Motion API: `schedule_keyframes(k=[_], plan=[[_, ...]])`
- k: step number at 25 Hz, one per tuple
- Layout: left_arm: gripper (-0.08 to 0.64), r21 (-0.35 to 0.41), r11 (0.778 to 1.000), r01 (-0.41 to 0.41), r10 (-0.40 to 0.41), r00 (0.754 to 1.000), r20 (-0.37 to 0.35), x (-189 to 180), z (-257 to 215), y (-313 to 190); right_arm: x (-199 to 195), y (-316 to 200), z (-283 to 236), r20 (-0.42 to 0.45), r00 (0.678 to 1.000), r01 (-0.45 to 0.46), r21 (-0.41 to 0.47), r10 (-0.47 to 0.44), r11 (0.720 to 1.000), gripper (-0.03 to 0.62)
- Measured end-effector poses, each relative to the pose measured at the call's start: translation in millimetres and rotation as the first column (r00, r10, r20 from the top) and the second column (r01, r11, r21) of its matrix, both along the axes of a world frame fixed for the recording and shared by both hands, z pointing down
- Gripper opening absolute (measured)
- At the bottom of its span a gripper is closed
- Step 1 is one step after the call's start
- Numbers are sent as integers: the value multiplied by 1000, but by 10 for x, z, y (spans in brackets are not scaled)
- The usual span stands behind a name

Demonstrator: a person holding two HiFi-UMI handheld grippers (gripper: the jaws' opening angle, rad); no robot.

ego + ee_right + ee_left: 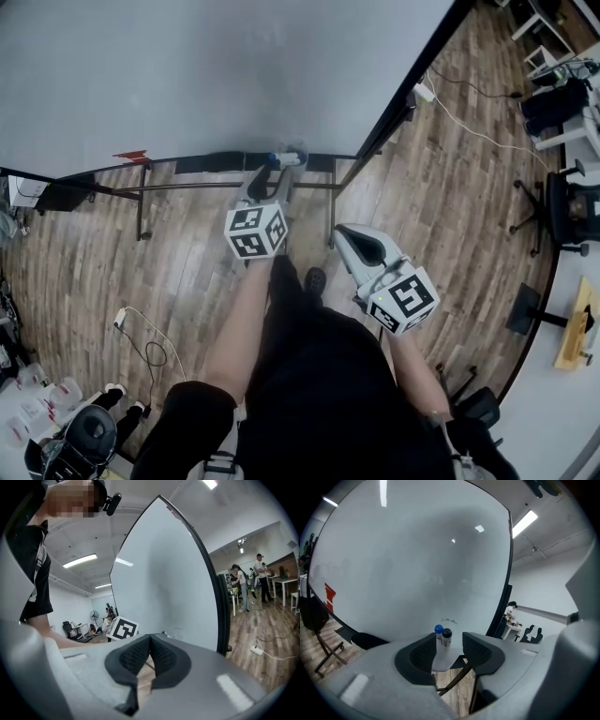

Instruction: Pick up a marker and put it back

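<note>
Blue marker, black marker in holder

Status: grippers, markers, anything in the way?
Left gripper open, lined up on the markers, not gripping. Right gripper shut, empty, held back. Markers upright in holder by whiteboard. Nothing blocking.

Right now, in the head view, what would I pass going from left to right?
Red mark on the whiteboard → left gripper → right gripper → black office chair.
</note>
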State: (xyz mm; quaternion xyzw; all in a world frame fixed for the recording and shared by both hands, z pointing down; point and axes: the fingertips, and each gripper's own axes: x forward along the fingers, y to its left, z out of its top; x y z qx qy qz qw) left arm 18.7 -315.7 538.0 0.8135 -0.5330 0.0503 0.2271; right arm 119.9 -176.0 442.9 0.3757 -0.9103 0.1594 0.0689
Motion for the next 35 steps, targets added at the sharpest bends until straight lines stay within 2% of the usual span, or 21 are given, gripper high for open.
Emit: schedule_keyframes(k=[5, 12, 16, 22, 35], plan=[[178, -25, 1000, -4, 4, 1000, 7, 8, 77, -55, 19, -8, 36, 5, 1000, -7, -19, 7, 1000, 3], [172, -19, 1000, 19, -19, 1000, -10, 8, 67, -136, -15, 24, 90, 8, 1000, -2, -31, 2, 1000, 3], [120, -23, 998, 51, -52, 998, -18, -32, 65, -153, -70, 58, 97, 16, 1000, 9, -37, -8, 999, 3], [74, -19, 999, 50, -50, 999, -15, -51, 45, -140, -111, 106, 103, 26, 1000, 13, -39, -12, 999, 3], [72, 4, 999, 48, -48, 998, -46, -55, -116, -41, -63, 165, 23, 22, 1000, -2, -20, 3, 1000, 3]])
